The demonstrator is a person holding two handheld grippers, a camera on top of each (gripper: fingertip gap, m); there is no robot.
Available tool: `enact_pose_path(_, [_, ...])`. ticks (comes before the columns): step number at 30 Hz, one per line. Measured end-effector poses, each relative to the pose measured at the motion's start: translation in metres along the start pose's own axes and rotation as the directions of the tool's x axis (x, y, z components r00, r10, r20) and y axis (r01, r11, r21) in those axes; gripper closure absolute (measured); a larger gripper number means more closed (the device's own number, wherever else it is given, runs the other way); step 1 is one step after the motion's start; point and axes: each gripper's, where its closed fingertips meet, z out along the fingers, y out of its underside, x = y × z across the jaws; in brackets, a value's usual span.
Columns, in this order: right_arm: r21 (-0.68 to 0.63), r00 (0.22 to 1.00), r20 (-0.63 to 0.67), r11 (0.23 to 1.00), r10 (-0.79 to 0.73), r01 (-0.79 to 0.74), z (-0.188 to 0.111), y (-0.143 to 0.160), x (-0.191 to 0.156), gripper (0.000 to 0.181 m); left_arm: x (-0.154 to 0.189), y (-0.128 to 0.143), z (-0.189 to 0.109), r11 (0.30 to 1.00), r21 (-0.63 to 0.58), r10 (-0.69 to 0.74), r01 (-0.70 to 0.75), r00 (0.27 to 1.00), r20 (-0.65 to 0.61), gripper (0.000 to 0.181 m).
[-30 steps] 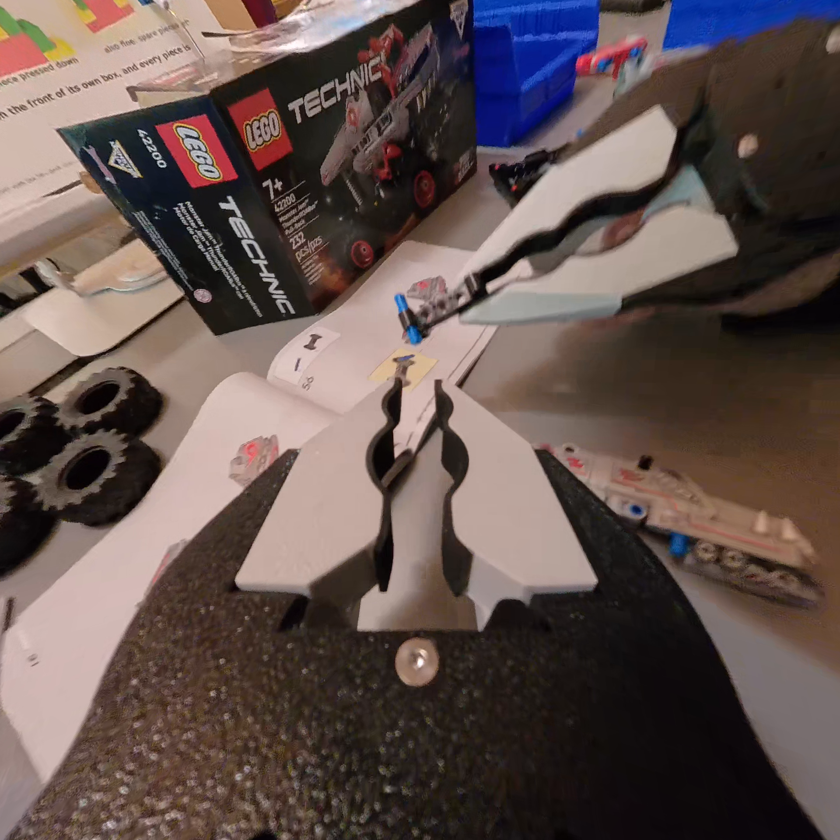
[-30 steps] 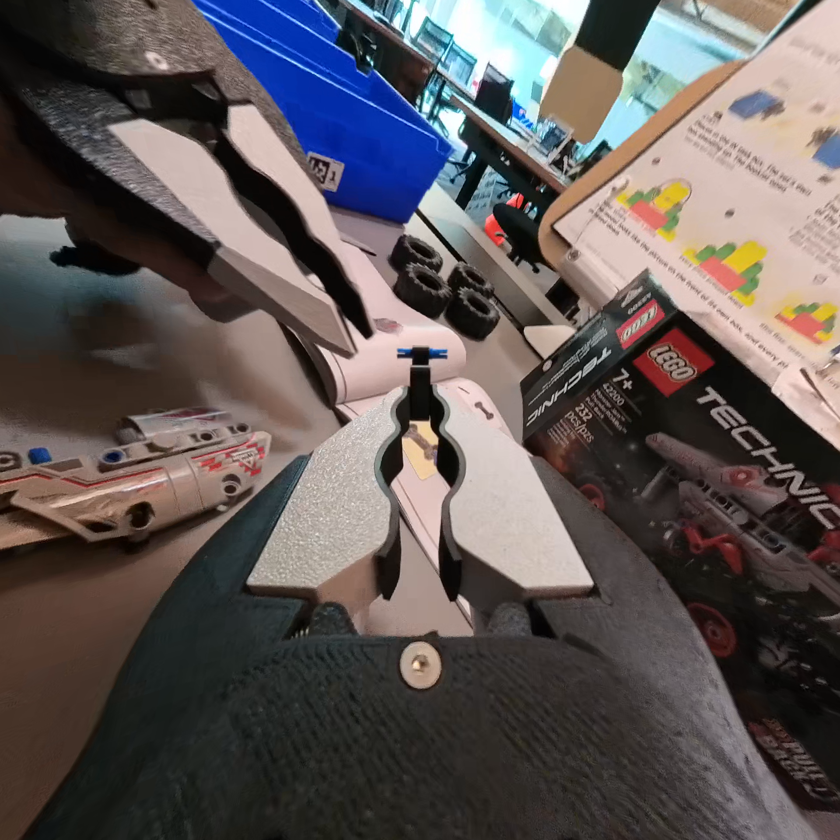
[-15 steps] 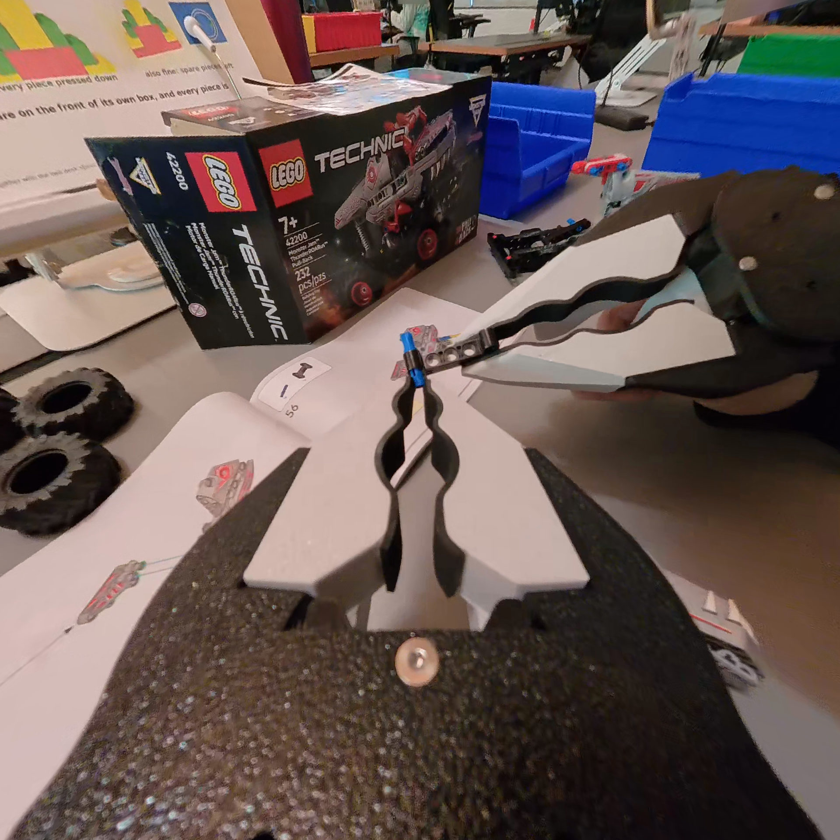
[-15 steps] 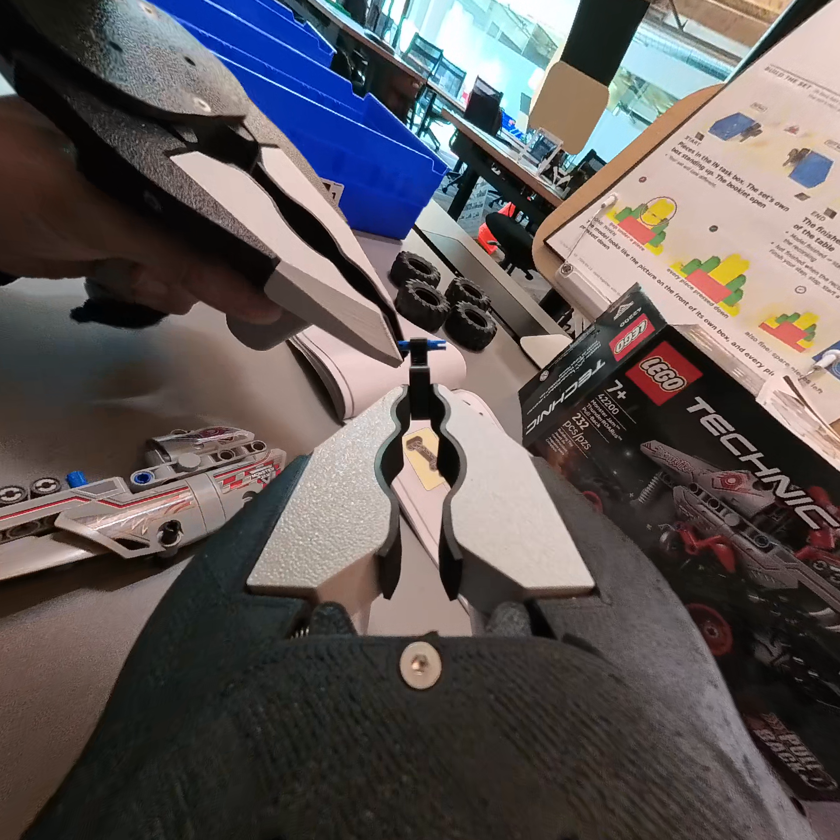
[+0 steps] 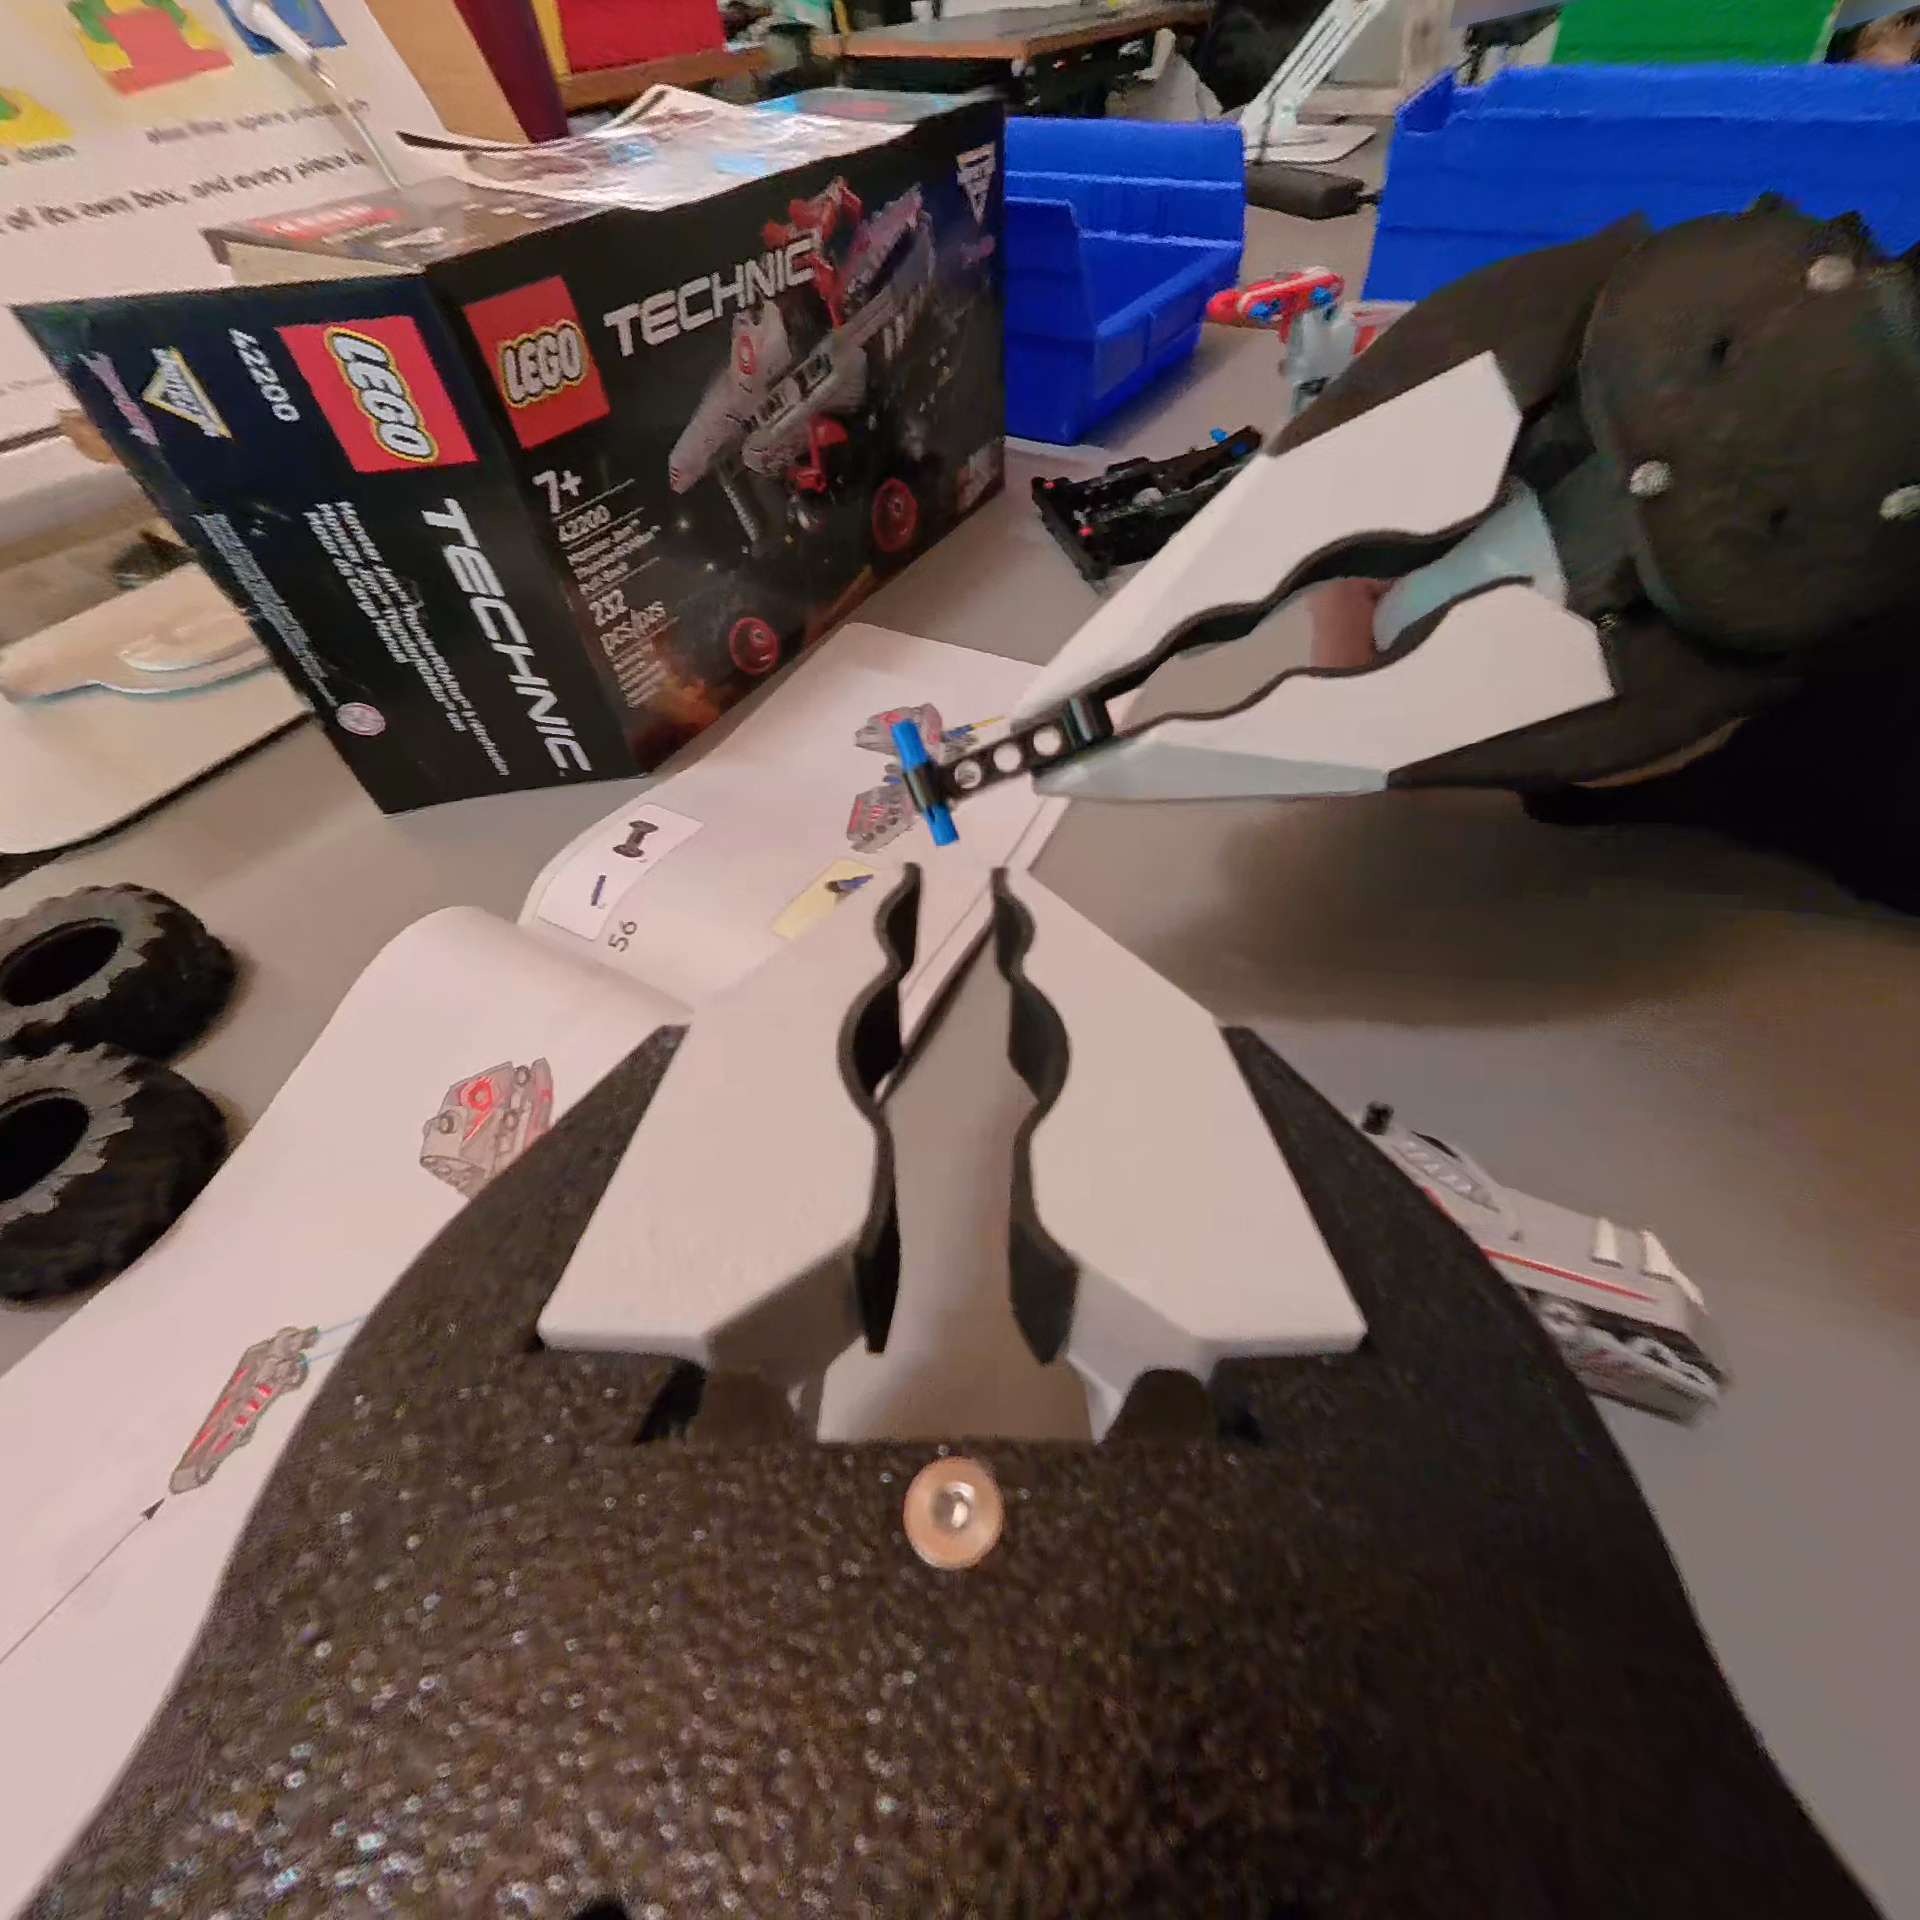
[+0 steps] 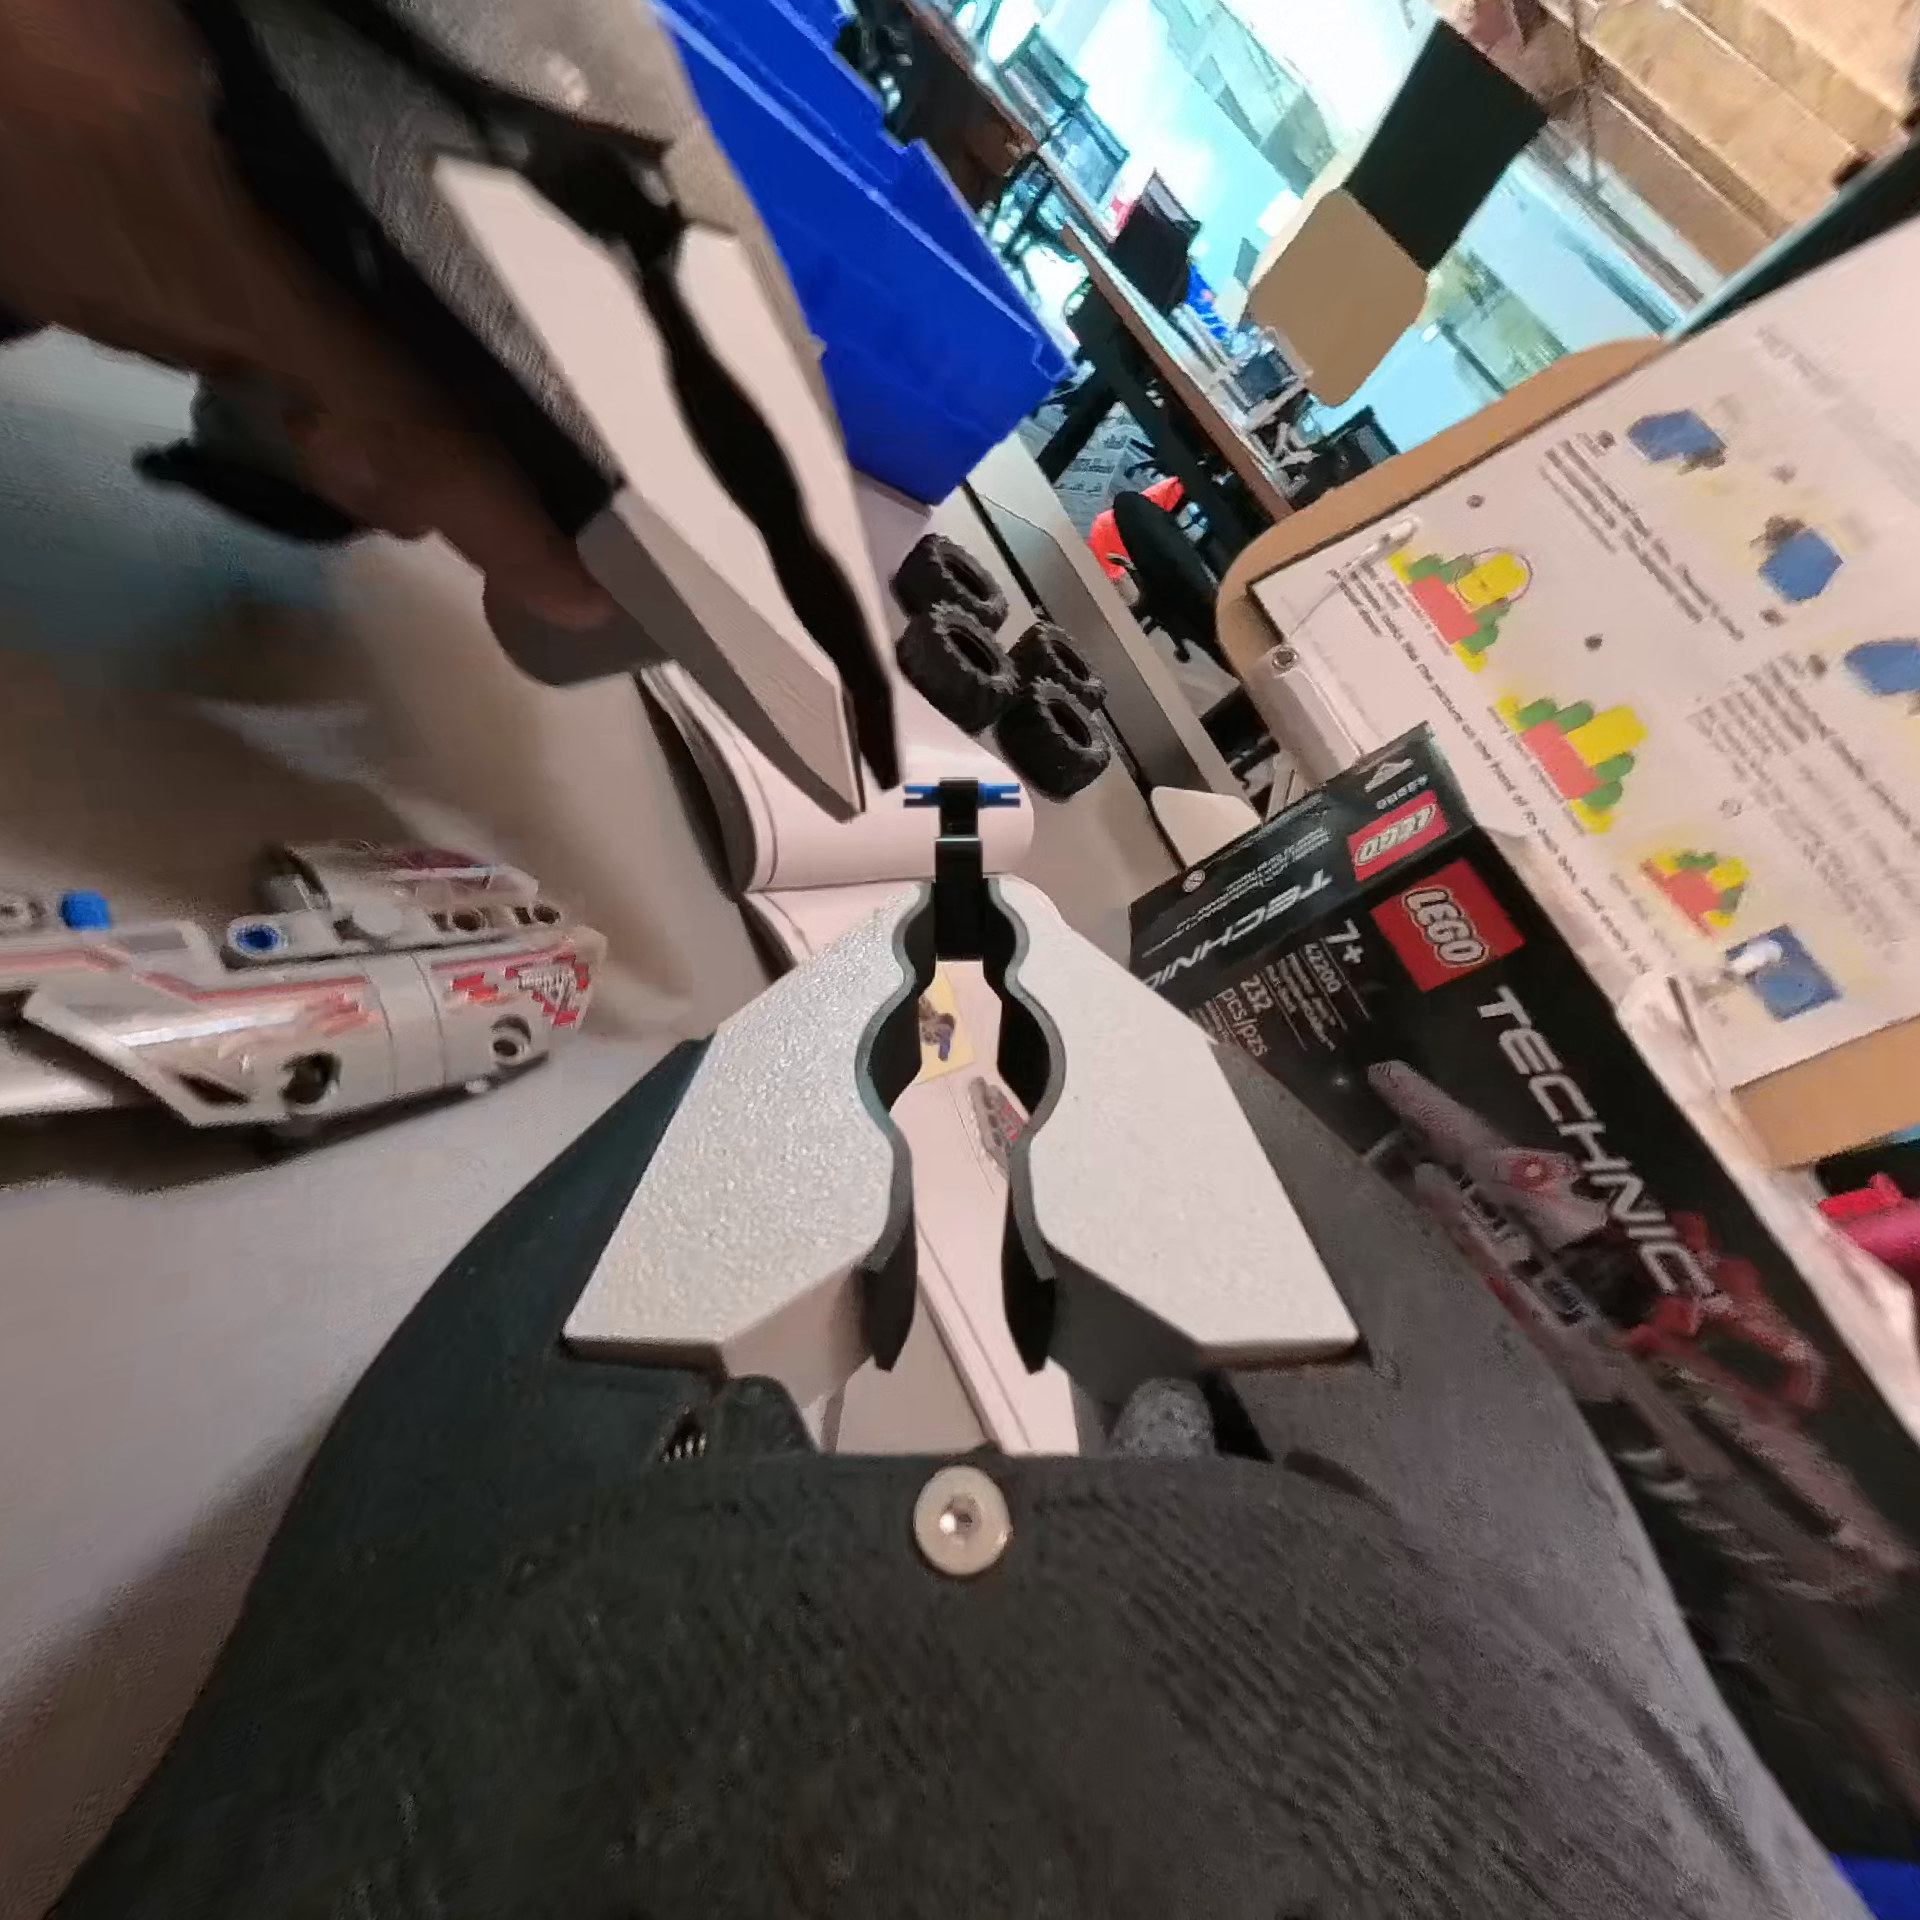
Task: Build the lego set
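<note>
Holding a black beam (image 5: 1013, 756) with a blue pin (image 5: 925, 781) pinched in the right gripper (image 6: 961, 914), left gripper (image 5: 951, 883) narrowly open and empty; body (image 6: 312, 997), tyres (image 5: 94, 1081) unassembled—plenty left.

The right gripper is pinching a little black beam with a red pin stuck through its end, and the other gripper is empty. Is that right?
Almost. The pin is blue, not red; the left wrist view shows it crossing the far end of the black beam. The rest holds: the right gripper pinches that beam between its fingers, and the left gripper is empty, fingers apart.
</note>
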Motion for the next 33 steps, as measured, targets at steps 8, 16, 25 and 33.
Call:
enact_pose_path(8, [-0.057, 0.95, 0.003, 0.948, -0.313, 0.313, 0.002, 0.0, -0.015, 0.175, 0.011, -0.005, -0.006, 0.965, -0.089, -0.257, 0.246, 0.953, -0.159, 0.129])
enact_pose_path(16, [-0.091, 0.856, 0.019, 0.852, -0.516, 0.515, 0.001, -0.004, -0.029, 0.175, 0.023, 0.007, -0.001, 0.934, -0.23, -0.308, 0.274, 0.944, -0.123, 0.139])
enact_pose_path(25, [0.009, 0.907, 0.4, 0.991, -0.129, 0.136, -0.021, 0.012, -0.052, 0.123, 0.043, 0.007, -0.003, 0.981, -0.147, -0.158, 0.124, 0.956, -0.248, 0.142])
enact_pose_path(33, [-0.049, 0.599, 0.754, 0.932, 0.27, -0.359, -0.05, 0.0, -0.061, 0.132, 0.07, 0.019, -0.003, 0.993, -0.105, 0.0, -0.047, 0.911, -0.413, 0.142])
